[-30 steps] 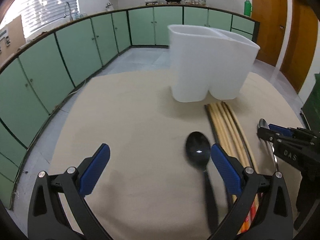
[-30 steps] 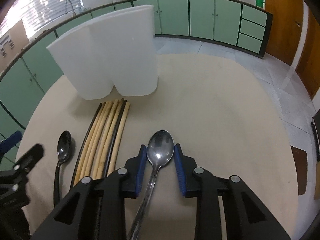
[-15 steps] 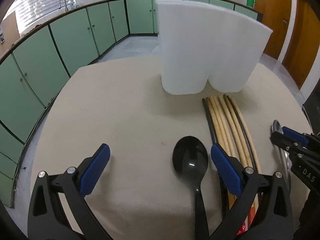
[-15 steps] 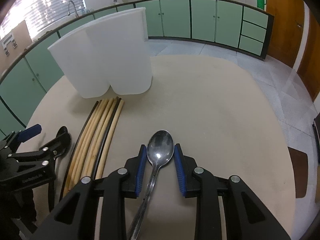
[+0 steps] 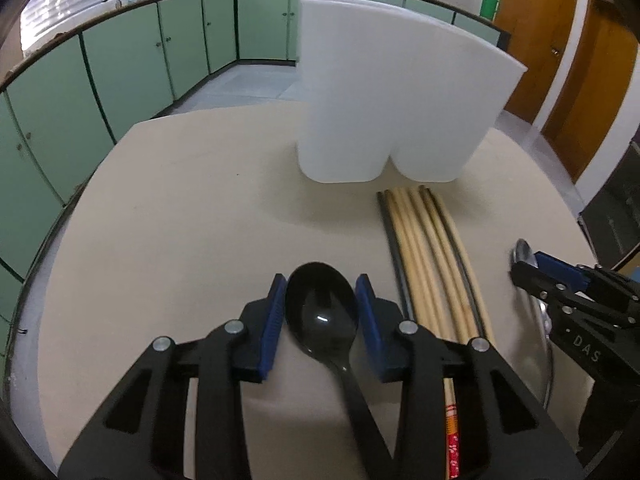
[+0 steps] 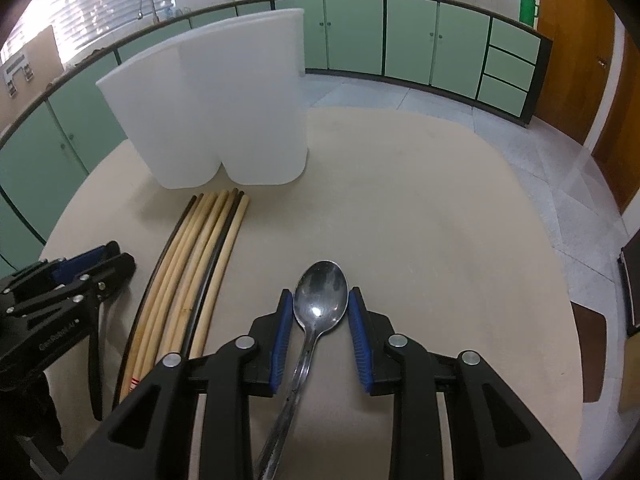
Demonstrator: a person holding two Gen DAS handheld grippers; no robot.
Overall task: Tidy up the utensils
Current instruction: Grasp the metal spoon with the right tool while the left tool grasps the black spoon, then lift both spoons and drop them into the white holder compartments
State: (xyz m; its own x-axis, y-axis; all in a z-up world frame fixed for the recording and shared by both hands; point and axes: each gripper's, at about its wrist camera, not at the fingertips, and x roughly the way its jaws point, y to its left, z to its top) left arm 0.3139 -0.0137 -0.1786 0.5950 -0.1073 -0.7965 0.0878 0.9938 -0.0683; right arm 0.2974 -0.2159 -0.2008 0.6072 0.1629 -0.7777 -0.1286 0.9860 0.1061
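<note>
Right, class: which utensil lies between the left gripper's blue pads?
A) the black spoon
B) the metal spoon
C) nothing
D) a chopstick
A: in the left wrist view the black spoon has its bowl between the pads of the left gripper, whose jaws are closing on it.

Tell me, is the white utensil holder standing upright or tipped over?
Upright. The white utensil holder stands on its base on the table, walls vertical, rim on top. Its contents cannot be seen.
</note>
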